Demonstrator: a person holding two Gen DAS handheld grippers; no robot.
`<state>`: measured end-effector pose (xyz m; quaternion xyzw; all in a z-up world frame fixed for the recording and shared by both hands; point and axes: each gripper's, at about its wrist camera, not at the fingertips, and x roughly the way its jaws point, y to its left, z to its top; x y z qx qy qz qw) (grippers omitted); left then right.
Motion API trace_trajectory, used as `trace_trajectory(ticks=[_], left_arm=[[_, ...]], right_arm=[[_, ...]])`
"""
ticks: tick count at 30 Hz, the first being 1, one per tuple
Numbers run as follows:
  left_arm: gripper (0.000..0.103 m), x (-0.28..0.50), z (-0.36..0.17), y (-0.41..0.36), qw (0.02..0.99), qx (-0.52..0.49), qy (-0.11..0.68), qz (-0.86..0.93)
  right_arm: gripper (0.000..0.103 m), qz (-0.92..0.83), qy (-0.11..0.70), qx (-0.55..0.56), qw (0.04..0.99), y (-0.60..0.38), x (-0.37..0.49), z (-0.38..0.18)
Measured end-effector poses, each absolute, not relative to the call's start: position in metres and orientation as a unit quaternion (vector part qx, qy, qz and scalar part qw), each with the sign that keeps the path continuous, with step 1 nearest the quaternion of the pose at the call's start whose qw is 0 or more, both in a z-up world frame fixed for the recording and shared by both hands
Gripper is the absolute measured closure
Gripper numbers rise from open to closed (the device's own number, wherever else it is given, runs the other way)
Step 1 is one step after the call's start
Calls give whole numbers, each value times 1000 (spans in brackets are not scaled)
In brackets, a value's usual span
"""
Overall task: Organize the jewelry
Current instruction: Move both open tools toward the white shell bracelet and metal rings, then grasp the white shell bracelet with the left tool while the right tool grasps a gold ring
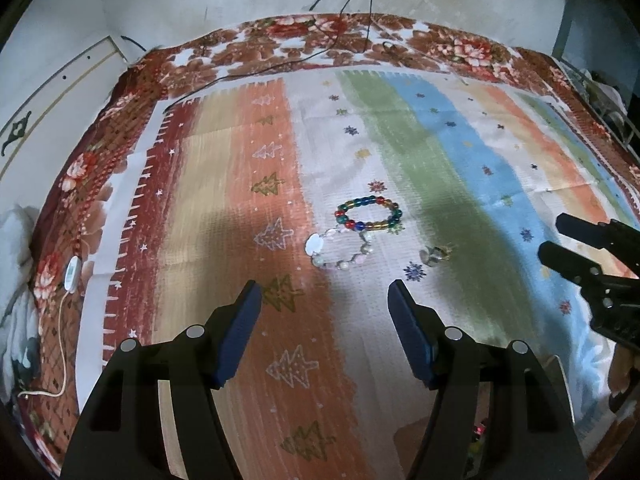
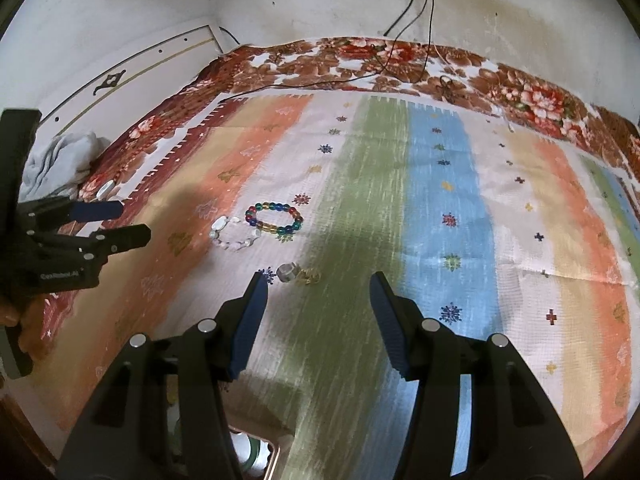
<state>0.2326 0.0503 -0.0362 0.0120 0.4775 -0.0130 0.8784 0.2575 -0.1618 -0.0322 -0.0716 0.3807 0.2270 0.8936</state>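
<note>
A multicolored bead bracelet (image 1: pixel 369 213) (image 2: pixel 274 217) lies on the striped cloth (image 1: pixel 432 148). A pale clear-and-white bead bracelet (image 1: pixel 338 249) (image 2: pixel 235 236) touches its near left side. A small silver ring (image 1: pixel 429 257) (image 2: pixel 287 271) and a gold piece (image 1: pixel 445 251) (image 2: pixel 309 277) lie to the right of them. My left gripper (image 1: pixel 325 294) is open and empty, just short of the pale bracelet. My right gripper (image 2: pixel 317 286) is open and empty, just short of the ring and gold piece. Each gripper shows in the other's view: the right gripper at the right edge (image 1: pixel 554 236), the left gripper at the left (image 2: pixel 132 222).
The striped cloth lies over a floral blanket (image 2: pixel 520 92) on a bed against a stained wall. Black cables (image 2: pixel 360 76) trail across the far edge. A white device on a cord (image 1: pixel 71 273) lies at the left edge. A box corner (image 2: pixel 256 454) shows below the right gripper.
</note>
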Motion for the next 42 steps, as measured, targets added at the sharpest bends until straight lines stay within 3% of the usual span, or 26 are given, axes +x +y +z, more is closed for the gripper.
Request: trace_trajectory(ticks=[26, 42], left_arm=[[37, 294, -92, 60, 842, -13, 539, -8], [38, 314, -121, 60, 828, 5, 561, -11]], right_arm=[[49, 248, 469, -100, 841, -135, 312, -92], [49, 249, 481, -141, 829, -119, 330, -119]])
